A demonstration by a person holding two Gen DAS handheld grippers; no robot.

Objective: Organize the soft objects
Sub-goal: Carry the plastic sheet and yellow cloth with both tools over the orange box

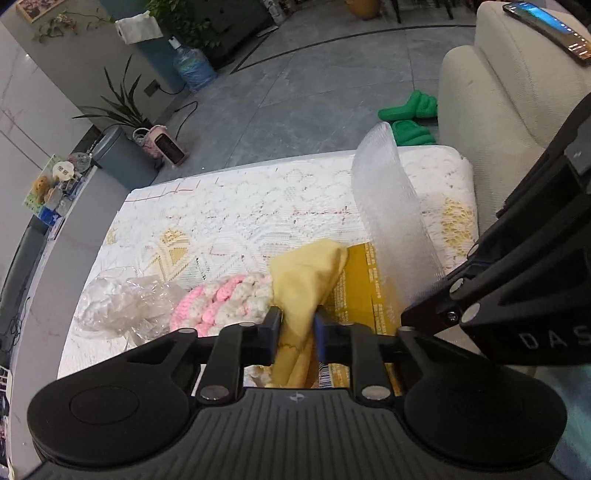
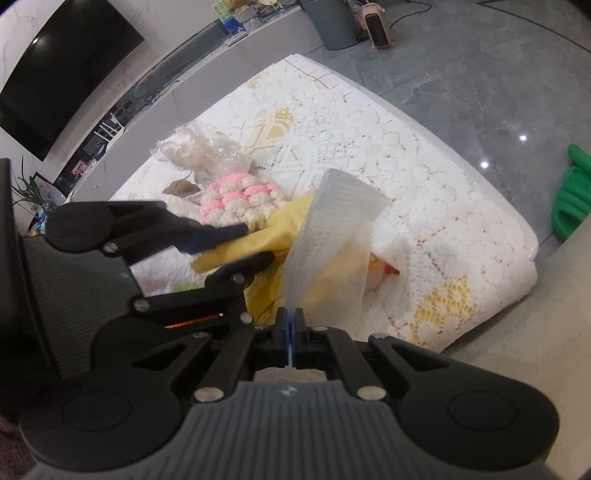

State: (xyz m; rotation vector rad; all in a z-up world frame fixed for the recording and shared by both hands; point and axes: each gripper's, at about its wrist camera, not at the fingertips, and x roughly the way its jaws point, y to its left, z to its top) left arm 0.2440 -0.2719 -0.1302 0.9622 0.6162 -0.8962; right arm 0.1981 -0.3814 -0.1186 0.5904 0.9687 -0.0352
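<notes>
- At the lower middle of the left wrist view, the left gripper (image 1: 298, 328) pinches a yellow cloth (image 1: 306, 280) beside the pink-and-white knit (image 1: 225, 299) on the lace-covered desk (image 1: 240, 206);
- right gripper (image 2: 294, 325), closed, clamps a white mesh sheet (image 2: 332, 236) standing up at frame centre.

On the table (image 1: 229, 206), the crumpled bag (image 1: 122, 302) lies left of the knitted piece (image 1: 225, 299), beside the cloth (image 1: 306, 280).

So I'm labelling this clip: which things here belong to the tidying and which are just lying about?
In the job: yellow cloth in the left gripper; white mesh sheet in the right gripper; pink-and-white knit; crumpled plastic bag.

Lying about: green slippers; heater; water bottle; phone.
</notes>
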